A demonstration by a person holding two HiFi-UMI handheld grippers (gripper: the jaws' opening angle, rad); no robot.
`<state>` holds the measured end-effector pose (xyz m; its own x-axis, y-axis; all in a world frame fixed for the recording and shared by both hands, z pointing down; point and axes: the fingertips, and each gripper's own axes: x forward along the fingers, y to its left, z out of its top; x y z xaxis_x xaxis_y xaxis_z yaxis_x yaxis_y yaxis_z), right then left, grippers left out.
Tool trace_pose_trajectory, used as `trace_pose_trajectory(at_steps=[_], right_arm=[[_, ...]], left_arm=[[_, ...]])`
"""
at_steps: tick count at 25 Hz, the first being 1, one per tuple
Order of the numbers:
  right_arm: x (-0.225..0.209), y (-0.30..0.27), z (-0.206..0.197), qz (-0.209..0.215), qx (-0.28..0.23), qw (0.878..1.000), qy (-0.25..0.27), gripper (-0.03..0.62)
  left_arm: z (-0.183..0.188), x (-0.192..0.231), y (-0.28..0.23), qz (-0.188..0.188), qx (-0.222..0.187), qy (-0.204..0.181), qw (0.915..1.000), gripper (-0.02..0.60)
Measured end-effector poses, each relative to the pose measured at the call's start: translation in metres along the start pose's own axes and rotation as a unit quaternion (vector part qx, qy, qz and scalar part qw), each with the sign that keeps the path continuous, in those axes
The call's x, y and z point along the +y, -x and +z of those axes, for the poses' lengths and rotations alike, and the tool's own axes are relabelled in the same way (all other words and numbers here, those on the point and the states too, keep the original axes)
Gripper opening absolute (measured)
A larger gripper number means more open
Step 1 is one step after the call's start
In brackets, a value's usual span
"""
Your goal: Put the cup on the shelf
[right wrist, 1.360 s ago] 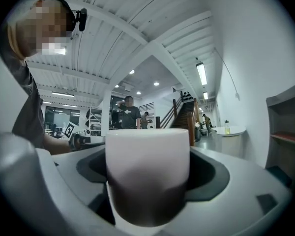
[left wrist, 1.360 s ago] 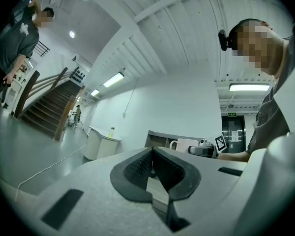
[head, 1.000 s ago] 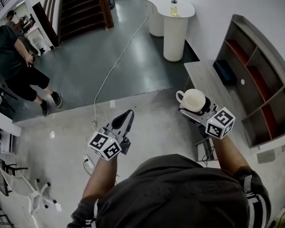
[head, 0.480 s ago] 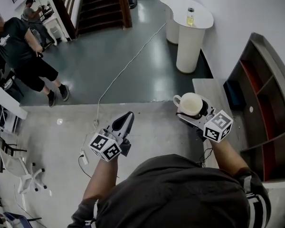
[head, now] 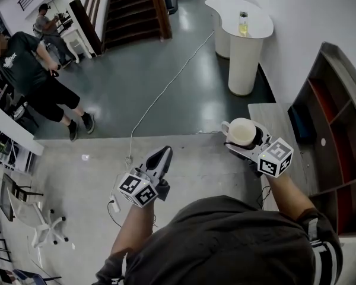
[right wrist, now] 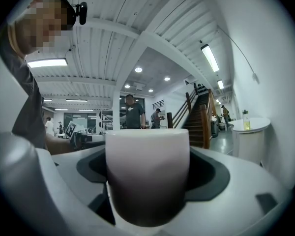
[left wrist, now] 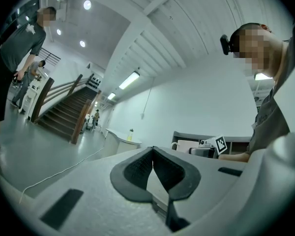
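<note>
A white cup [head: 242,132] with its handle to the left sits upright between the jaws of my right gripper [head: 247,136], which is shut on it. In the right gripper view the cup [right wrist: 147,173] fills the middle, with the dark pads [right wrist: 212,175] against its sides. The grey shelf unit [head: 337,117] with red-backed compartments stands along the right wall, to the right of the cup. My left gripper [head: 162,156] is held at the lower middle, shut and empty; in the left gripper view its pads [left wrist: 137,168] meet at the tips. From there the cup [left wrist: 188,146] shows far right.
A grey low table [head: 283,130] lies below the right gripper, next to the shelf. A white round counter [head: 243,29] with a bottle [head: 243,24] stands ahead. A cable [head: 166,88] runs across the floor. Two people [head: 38,70] stand at the far left near the stairs [head: 127,8]. White chairs [head: 44,230] lie lower left.
The view has swung so the shelf sits farther right and the counter nearer. Both grippers have moved forward level; the right one keeps the cup, the left stays shut.
</note>
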<state>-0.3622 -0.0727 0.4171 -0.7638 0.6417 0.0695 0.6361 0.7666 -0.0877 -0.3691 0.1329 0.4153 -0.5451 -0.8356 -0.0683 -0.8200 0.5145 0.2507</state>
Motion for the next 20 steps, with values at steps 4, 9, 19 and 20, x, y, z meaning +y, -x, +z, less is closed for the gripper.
trace_pose_trajectory(at_steps=[4, 9, 19, 20], right_arm=[[0.005, -0.010, 0.001, -0.024, -0.003, 1.000, -0.002, 0.433], [0.000, -0.004, 0.006, -0.066, -0.012, 0.998, -0.001, 0.433], [-0.026, 0.081, 0.012, -0.182, -0.027, 0.983, 0.000, 0.433], [-0.029, 0.093, 0.012, -0.196, -0.028, 0.980, 0.001, 0.433]], left_arm=[[0.005, 0.020, 0.003, -0.022, 0.013, -0.006, 0.9997, 0.006], [0.010, 0.029, -0.012, -0.057, 0.020, -0.014, 0.9981, 0.006], [0.001, -0.024, -0.079, -0.165, 0.041, -0.019, 0.9852, 0.006], [-0.002, -0.031, -0.086, -0.177, 0.043, -0.021, 0.9831, 0.006]])
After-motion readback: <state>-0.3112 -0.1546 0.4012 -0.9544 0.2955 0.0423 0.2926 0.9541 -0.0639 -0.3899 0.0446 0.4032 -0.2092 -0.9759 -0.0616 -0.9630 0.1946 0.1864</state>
